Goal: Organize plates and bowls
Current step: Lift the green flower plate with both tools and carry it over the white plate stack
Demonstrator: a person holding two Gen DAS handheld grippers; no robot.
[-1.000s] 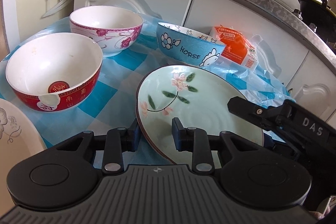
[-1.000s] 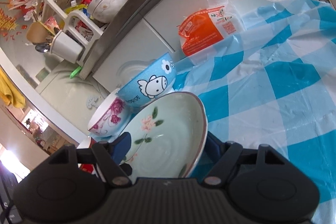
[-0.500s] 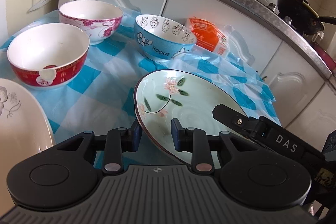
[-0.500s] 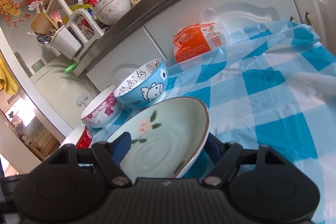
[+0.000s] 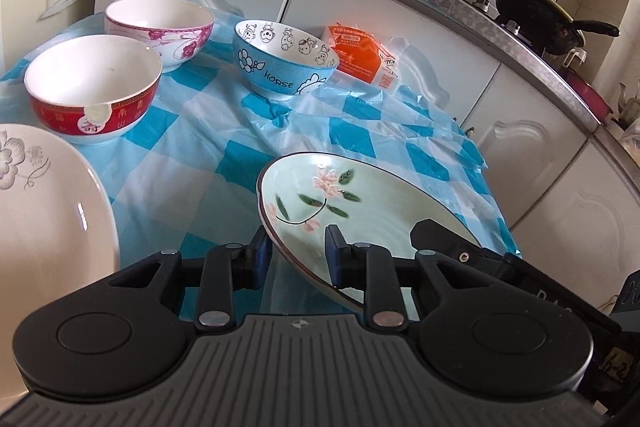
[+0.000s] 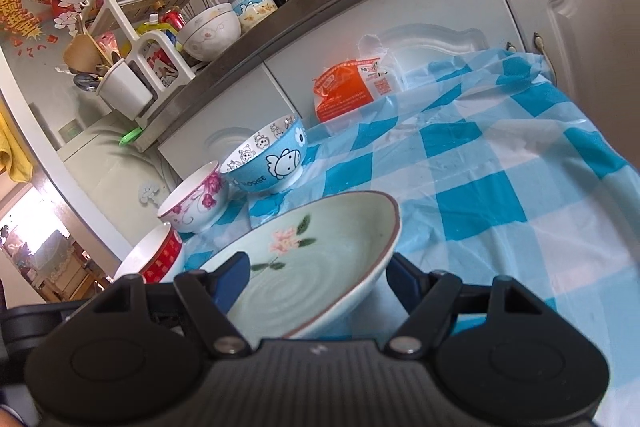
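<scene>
Green plate (image 5: 384, 195): lifted clear of the checked table (image 5: 192, 163), tilted, held from two sides.
Left hand-held gripper (image 5: 298, 259): closed tight on the plate's near rim, one pad under it and one inside.
Right hand-held gripper (image 6: 316, 279): partly open, its jaws straddle the plate's opposite edge; whether its pads press the plate, I cannot tell.
White plate (image 5: 44, 227): on the table, left of the lifted plate; the likely stacking spot.
Bowls: red bowl (image 5: 94, 87), pink-flowered bowl (image 5: 160, 27) and blue bowl (image 5: 284, 59) stand separate, unstacked.
Progress: early; nothing grouped yet, plates and bowls remain to stack.
</scene>
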